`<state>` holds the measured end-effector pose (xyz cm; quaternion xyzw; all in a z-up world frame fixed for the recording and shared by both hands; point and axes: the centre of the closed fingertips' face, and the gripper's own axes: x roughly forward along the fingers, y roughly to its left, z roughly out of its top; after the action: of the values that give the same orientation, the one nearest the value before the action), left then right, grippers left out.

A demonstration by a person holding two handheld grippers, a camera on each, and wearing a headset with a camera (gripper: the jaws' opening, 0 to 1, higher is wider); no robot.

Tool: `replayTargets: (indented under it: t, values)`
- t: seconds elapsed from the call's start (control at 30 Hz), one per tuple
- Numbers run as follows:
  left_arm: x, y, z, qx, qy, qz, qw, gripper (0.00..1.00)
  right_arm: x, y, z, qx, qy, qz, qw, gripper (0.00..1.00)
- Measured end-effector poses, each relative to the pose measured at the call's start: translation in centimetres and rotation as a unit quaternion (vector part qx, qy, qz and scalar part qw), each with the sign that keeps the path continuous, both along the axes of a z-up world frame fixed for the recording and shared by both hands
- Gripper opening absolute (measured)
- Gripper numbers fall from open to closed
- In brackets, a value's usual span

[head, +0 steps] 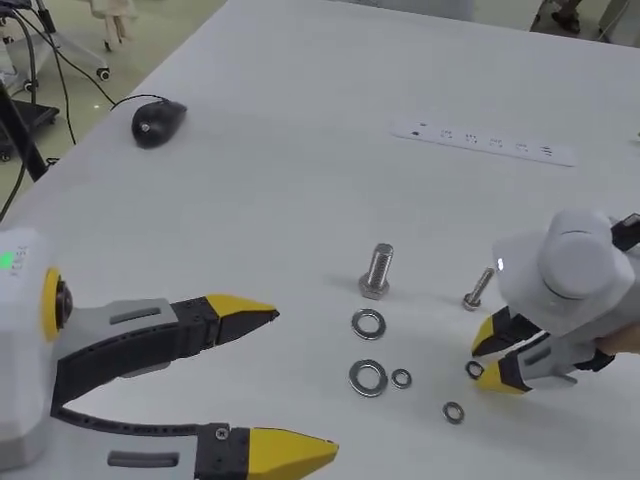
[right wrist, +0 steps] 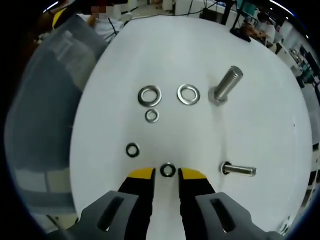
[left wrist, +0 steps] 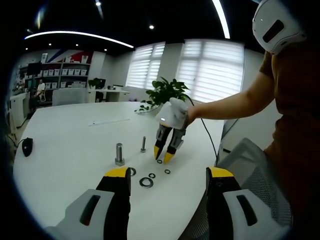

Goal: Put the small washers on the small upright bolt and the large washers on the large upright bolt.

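Between my right tips: a small washer (right wrist: pixel 168 170) is lying flat on the white table (right wrist: pixel 260 130), right at the mouth of the jaws.
My right gripper (right wrist: pixel 168 173): I am holding its jaws narrowly parted, one yellow tip sitting on each side of that washer. Nothing is being lifted, and I cannot tell whether the pads are touching its rim.
My left gripper (head: pixel 307 383): I am holding its jaws spread wide and empty, off the table. All the hardware is lying ahead of its tips, well apart from them.
Just ahead-left of my right tips: a second small washer (right wrist: pixel 132 149) is lying flat, near the left tip but apart from it.
Farther ahead of my right tips: a third small washer (right wrist: pixel 152 116) is sitting just beside a large washer (right wrist: pixel 150 96), on its near side.
Ahead, slightly right: the other large washer (right wrist: pixel 188 94) is lying just beside the head of the large bolt.
Ahead and right of my right tips: the large bolt (right wrist: pixel 227 85) is standing on its head with the thread pointing up.
Just right of my right tips: the small bolt (right wrist: pixel 240 170) is standing on its head too, near the right tip but not touching it.
Washer count: all five are resting on the table.
Far beyond both pairs of jaws: a computer mouse (head: pixel 157 122) and a power strip (head: pixel 483 142) are lying on the table, and a potted plant (left wrist: pixel 167 92) is standing past its far edge.
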<state>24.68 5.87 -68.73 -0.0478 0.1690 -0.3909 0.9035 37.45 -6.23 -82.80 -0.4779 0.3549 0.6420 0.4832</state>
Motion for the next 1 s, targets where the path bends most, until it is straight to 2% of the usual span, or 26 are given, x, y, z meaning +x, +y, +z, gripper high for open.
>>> replayTargets:
  t: [0.13, 0.33, 0.6, 0.7, 1.0]
  values:
    - [-0.01, -0.11, 0.04, -0.004, 0.0, -0.001, 1.0, 0.6, 0.0, 0.1, -0.22, 0.0, 0.0, 0.002, 1.0, 0.19]
    - [0.03, -0.12, 0.1, -0.001, -0.001, -0.002, 1.0, 0.6, -0.15, 0.01, -0.28, -0.006, -0.008, 0.025, 0.9996, 0.18]
    - [-0.09, -0.06, 0.15, -0.001, -0.002, 0.002, 1.0, 0.6, -0.2, -0.08, -0.2, -0.003, -0.005, 0.023, 0.9997, 0.18]
    - [-0.17, -0.17, 0.1, -0.001, -0.001, 0.002, 1.0, 0.6, -0.04, -0.14, -0.2, -0.006, -0.013, 0.036, 0.9992, 0.14]
    - [-0.16, -0.15, 0.16, -0.001, -0.001, 0.003, 1.0, 0.6, 0.02, -0.16, -0.05, -0.004, -0.011, 0.026, 0.9996, 0.12]
